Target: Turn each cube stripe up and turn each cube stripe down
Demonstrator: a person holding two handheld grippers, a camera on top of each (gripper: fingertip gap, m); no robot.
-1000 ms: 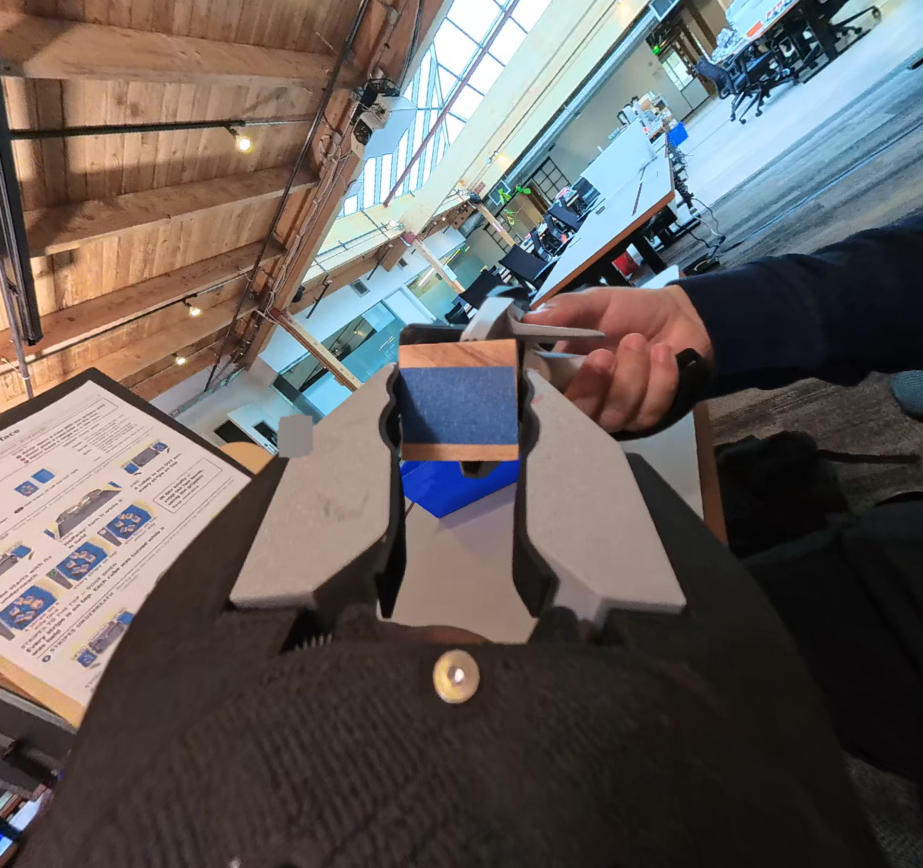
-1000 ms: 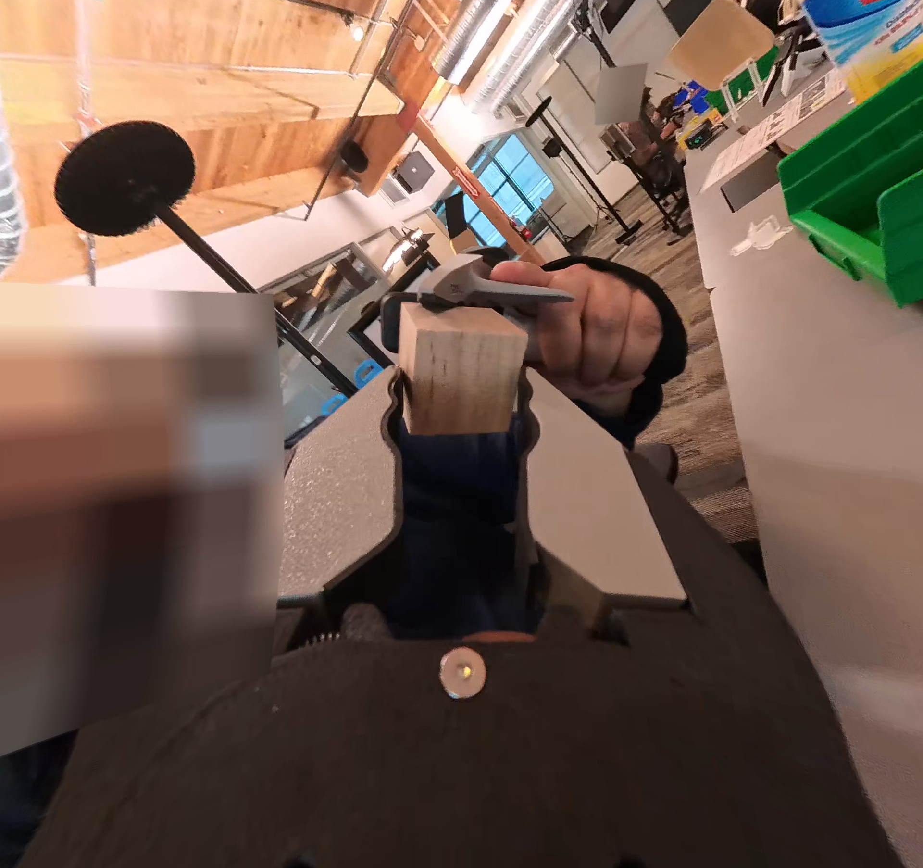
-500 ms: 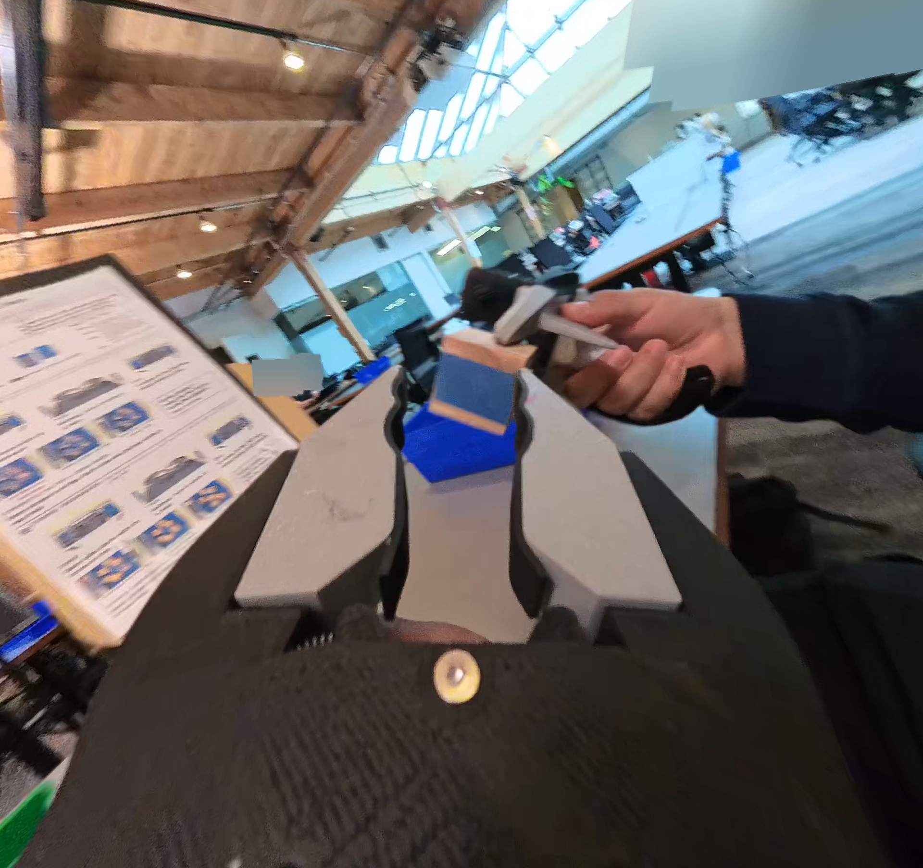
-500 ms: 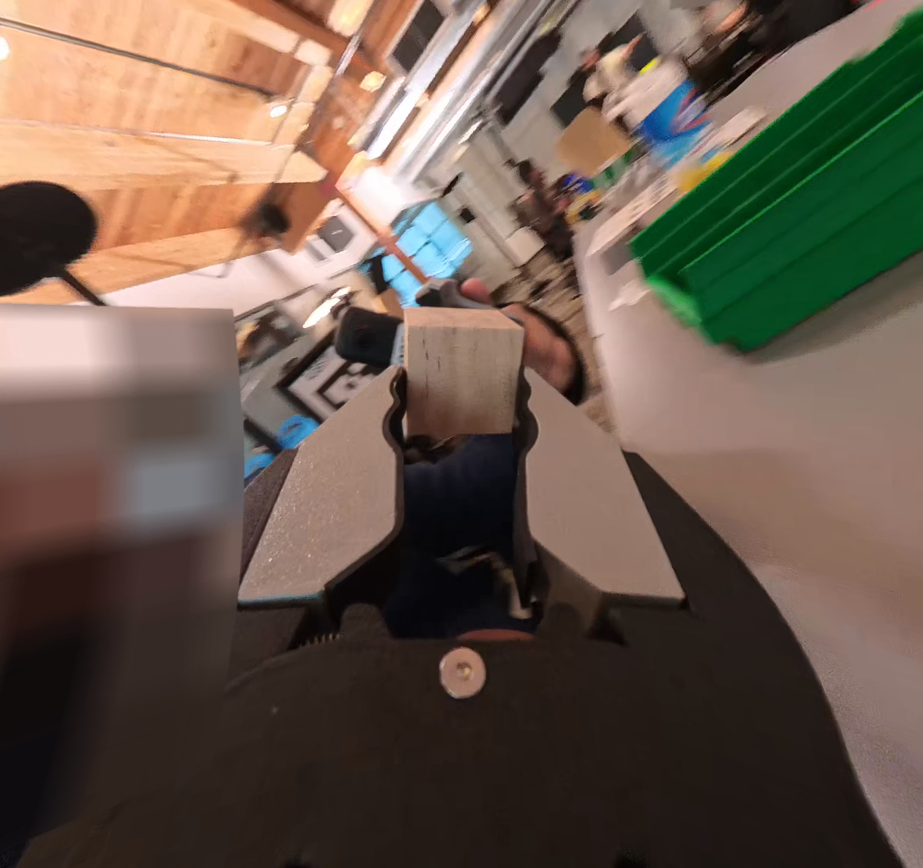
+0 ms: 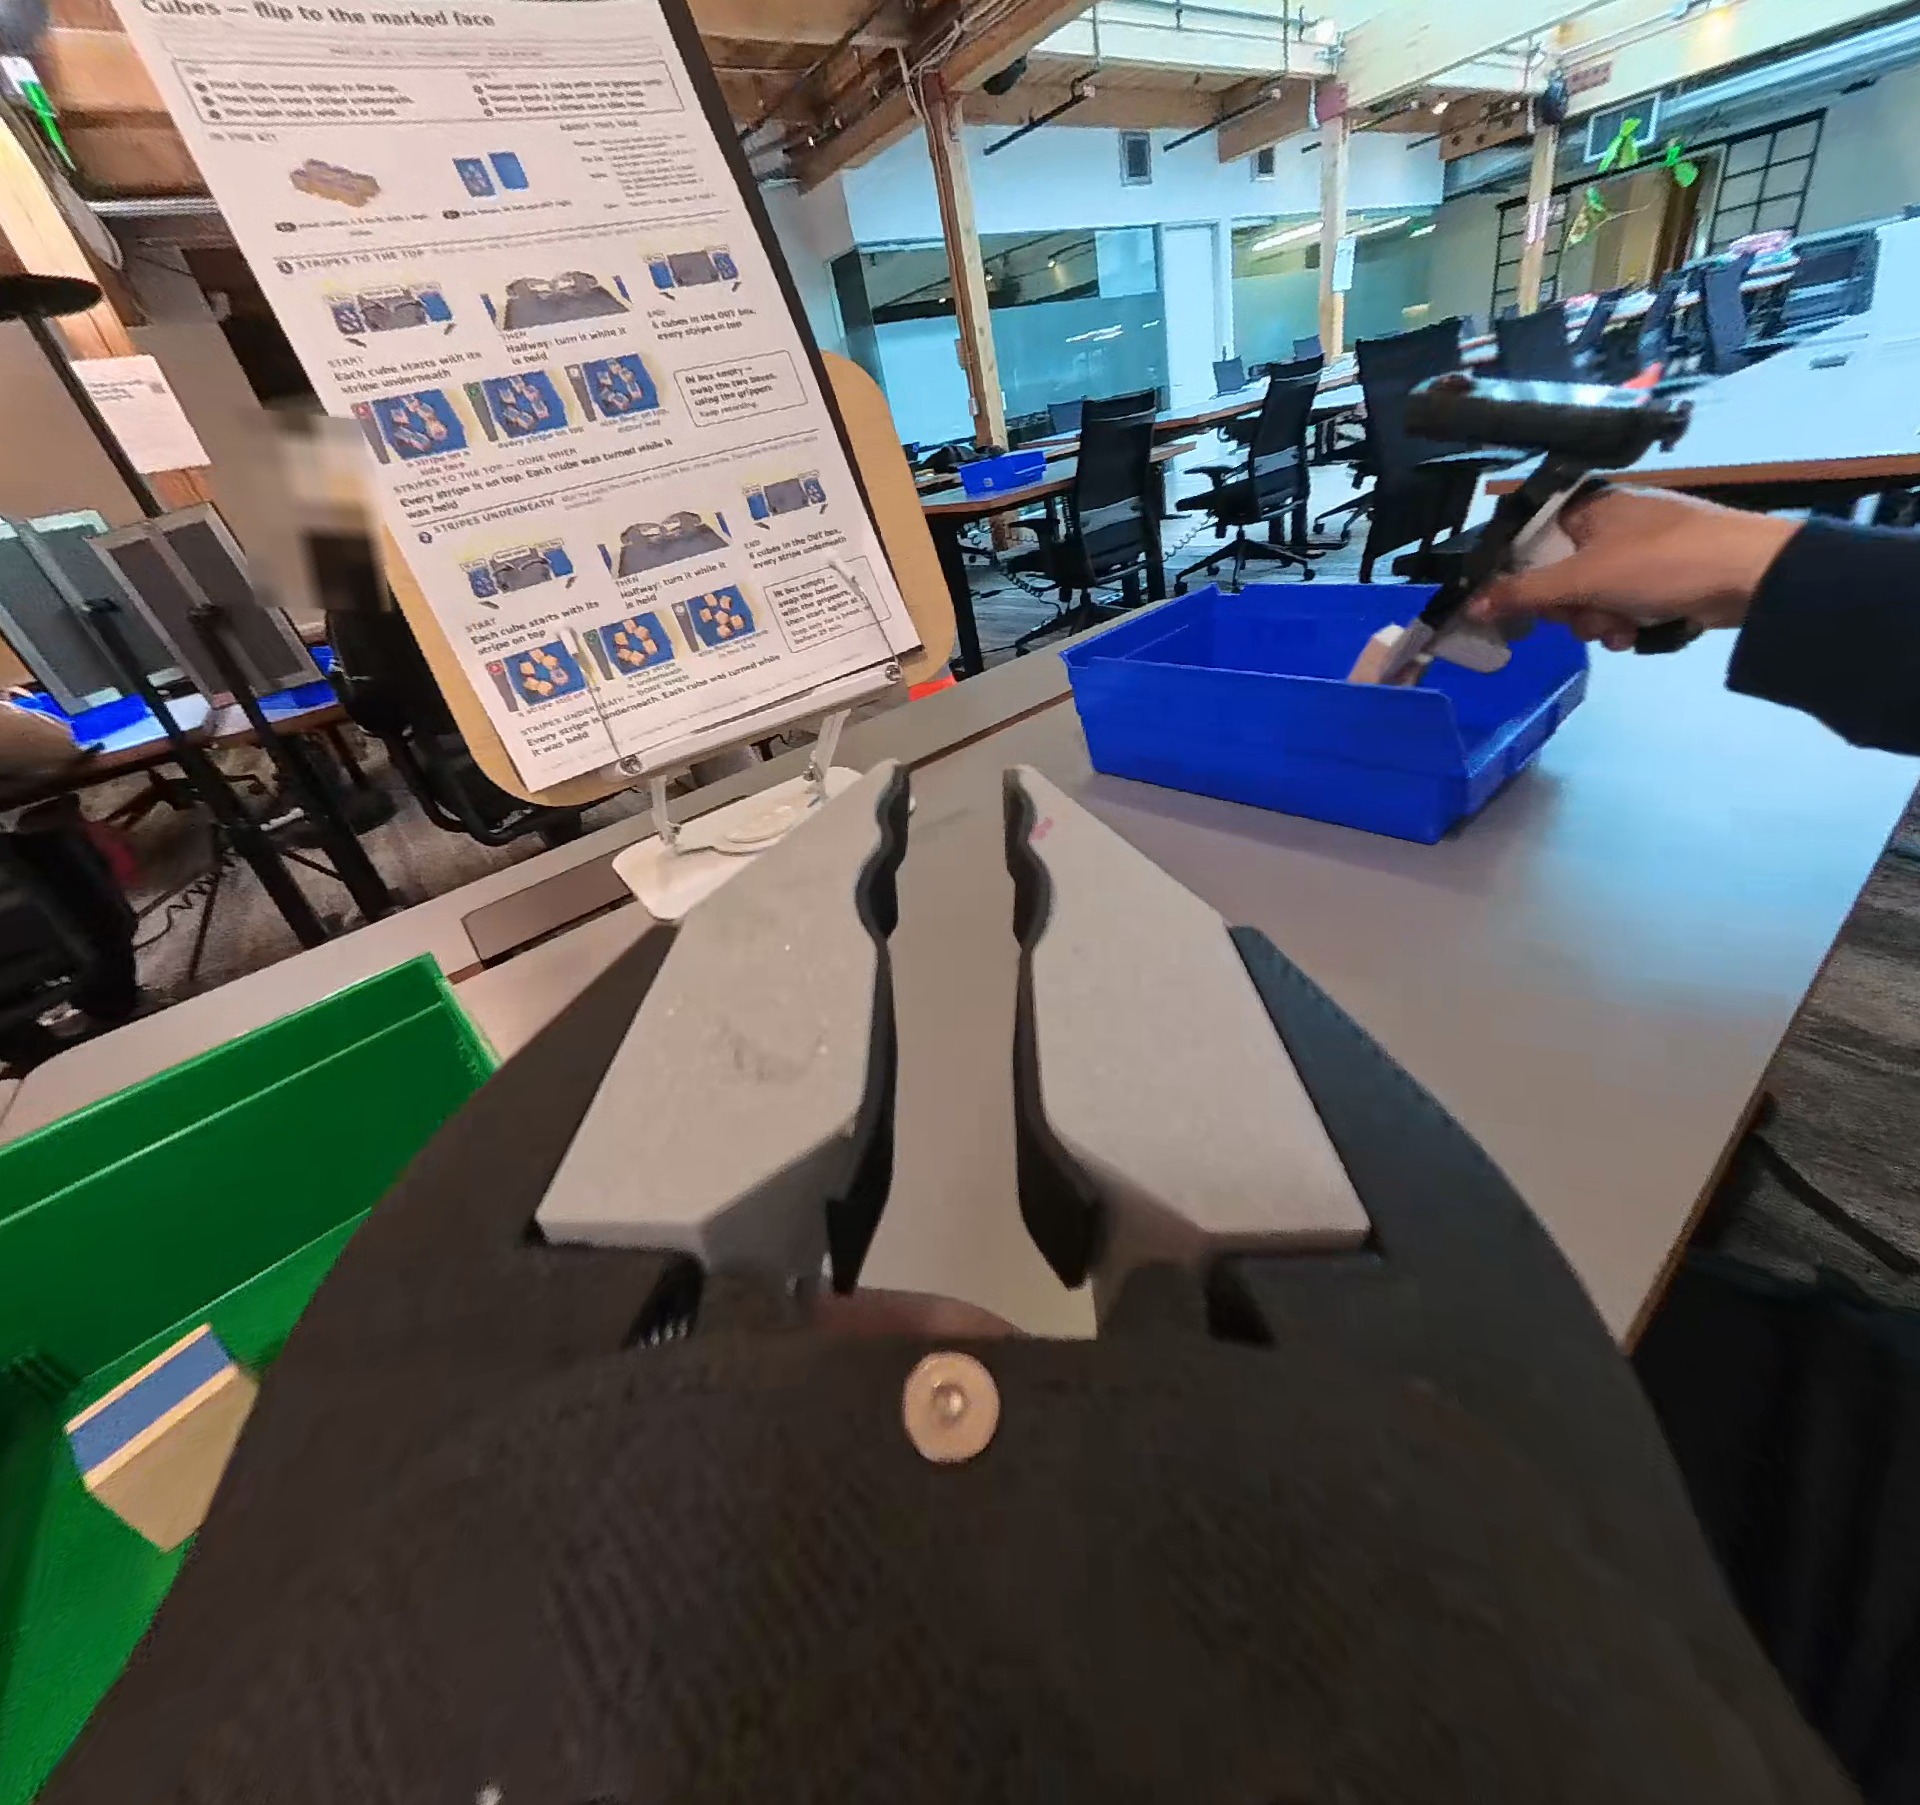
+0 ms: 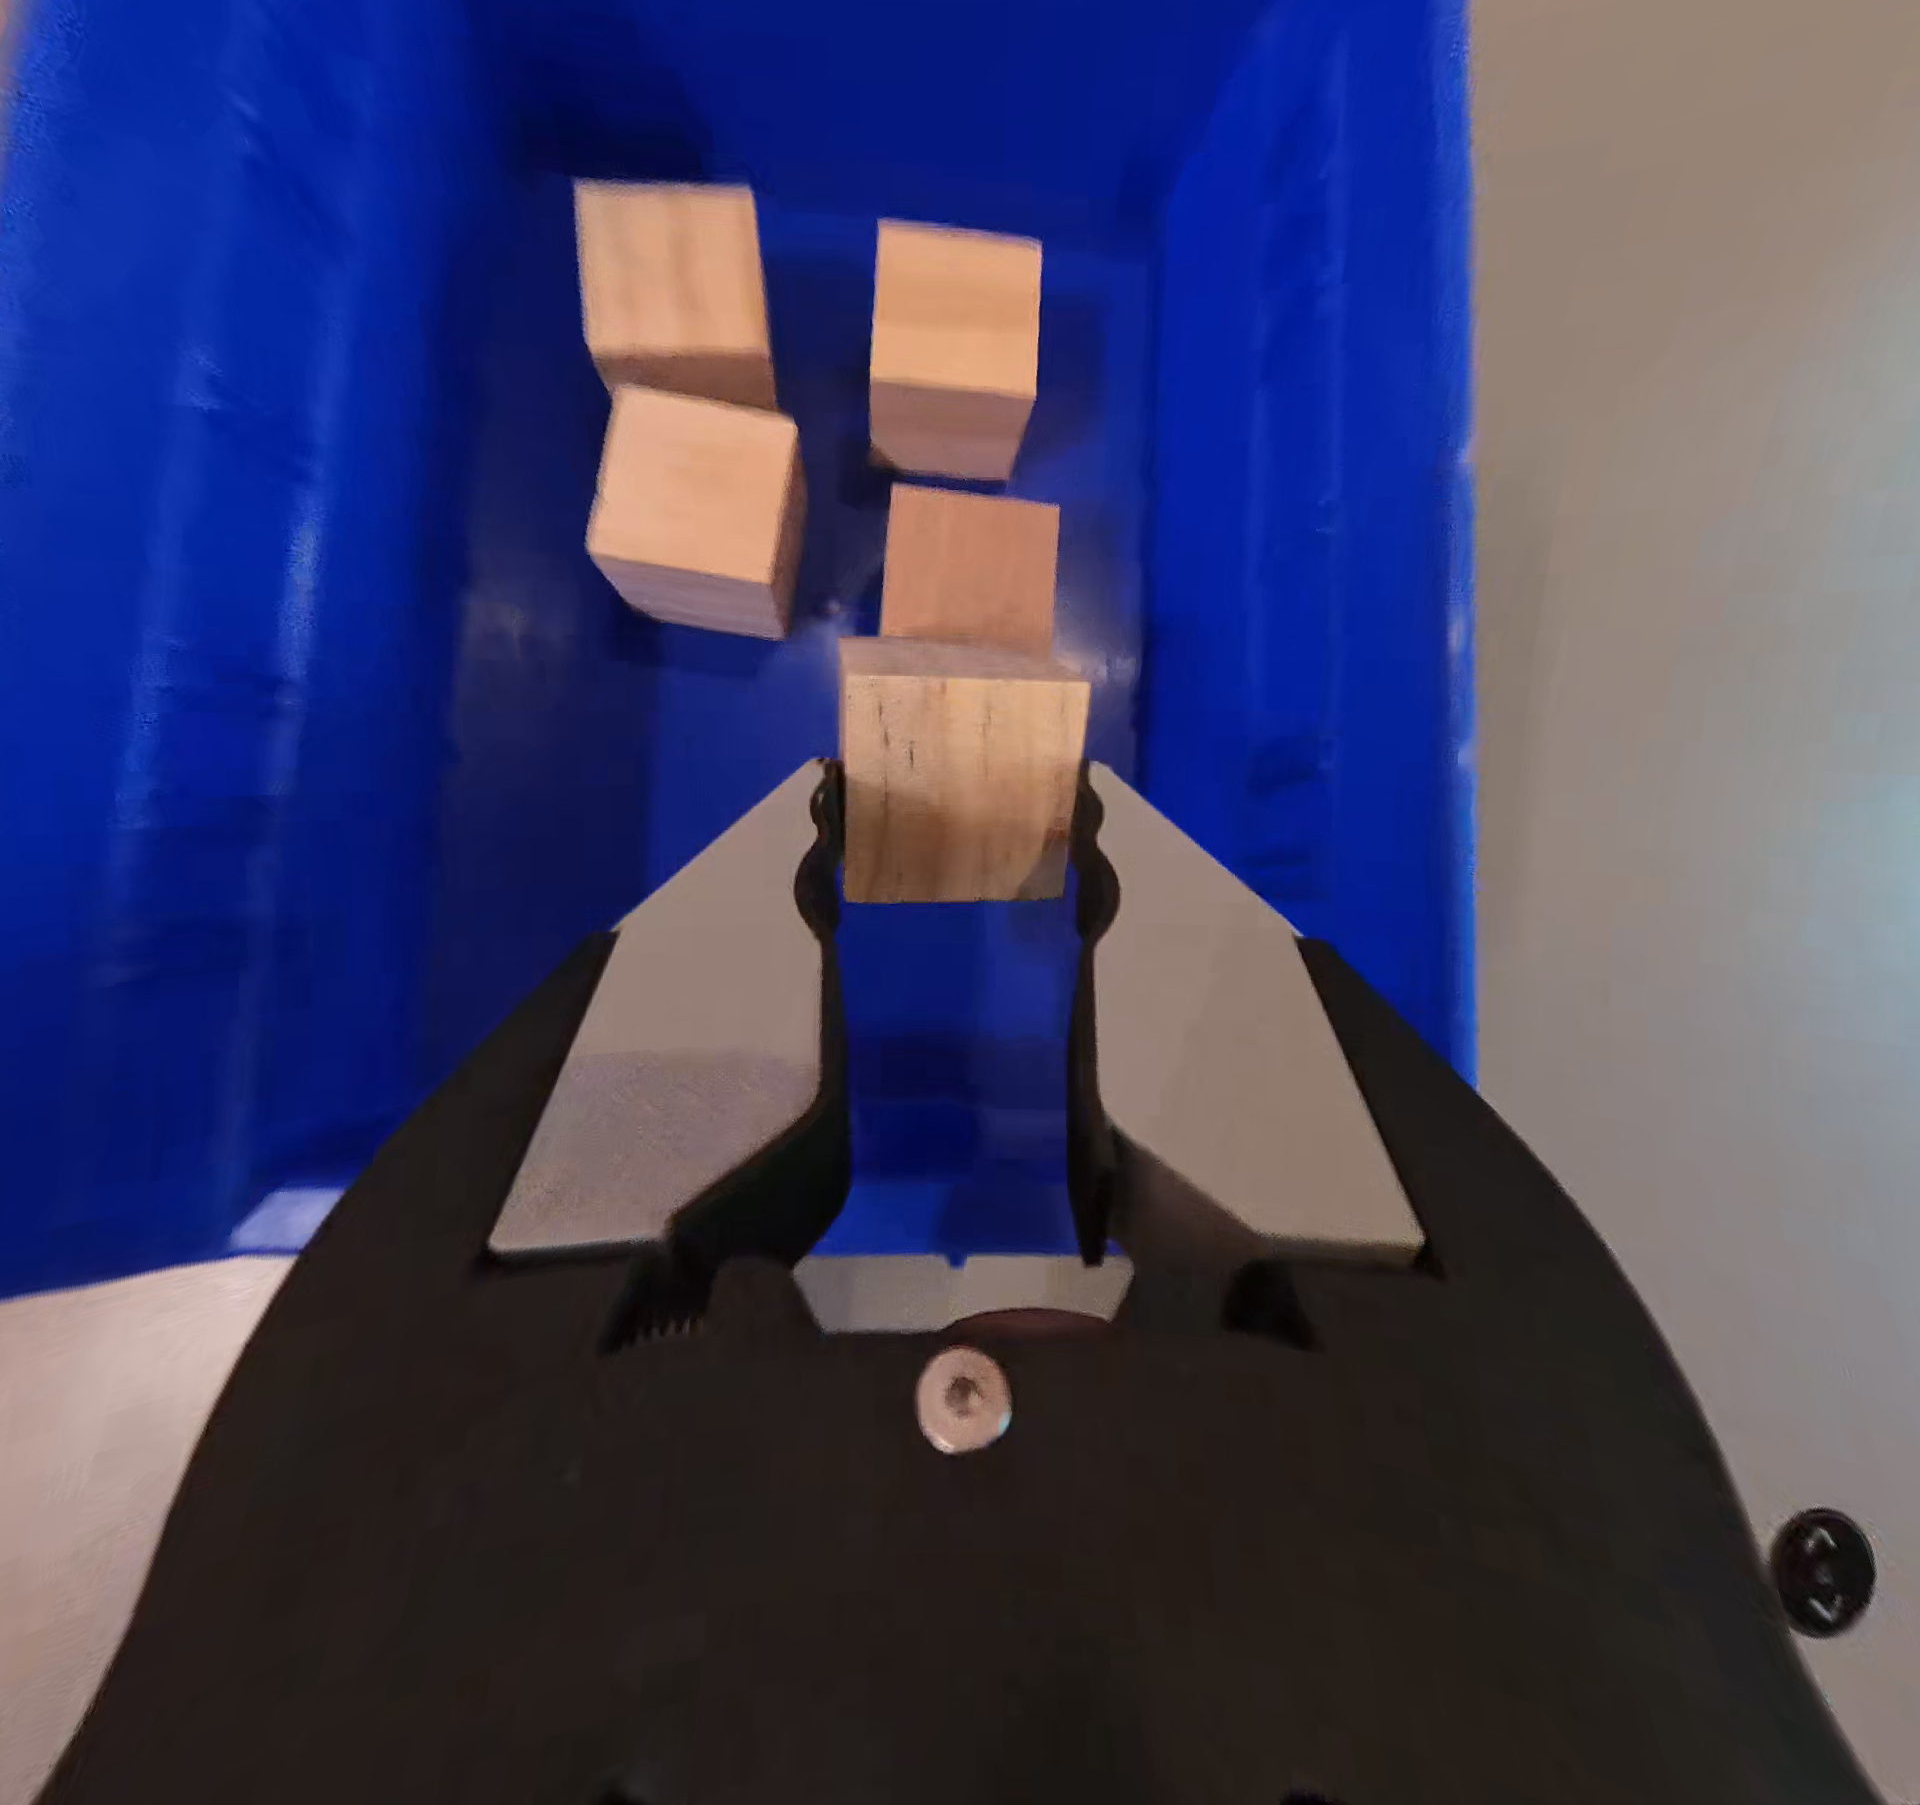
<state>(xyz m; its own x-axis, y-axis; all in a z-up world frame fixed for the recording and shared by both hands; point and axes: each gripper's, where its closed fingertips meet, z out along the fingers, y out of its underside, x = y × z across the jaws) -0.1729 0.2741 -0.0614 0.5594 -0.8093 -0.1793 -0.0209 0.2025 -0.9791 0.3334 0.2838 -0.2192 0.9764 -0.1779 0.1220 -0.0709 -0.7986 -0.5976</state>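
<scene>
My right gripper (image 6: pixel 956 789) is shut on a plain-faced wooden cube (image 6: pixel 961 779) and holds it low inside the blue bin (image 6: pixel 260 508). It is just in front of one of several wooden cubes (image 6: pixel 696 508) that lie on the bin floor with plain wood showing on top. In the left wrist view the right gripper (image 5: pixel 1392 654) dips into the blue bin (image 5: pixel 1299 737) at the far right. My left gripper (image 5: pixel 956 799) is empty over the grey table (image 5: pixel 1455 976), its fingers a narrow gap apart. A cube with a blue stripe (image 5: pixel 156 1433) lies in the green bin (image 5: pixel 208 1132) at lower left.
An instruction sheet on a stand (image 5: pixel 520 353) rises at the table's back edge, left of the blue bin. The table's right edge runs close past the blue bin. A person's hand and dark sleeve (image 5: pixel 1662 592) hold the right gripper.
Both grippers held one cube up in the air. The left gripper let go and swung down over the table. The right gripper carried the cube down into the blue bin.
</scene>
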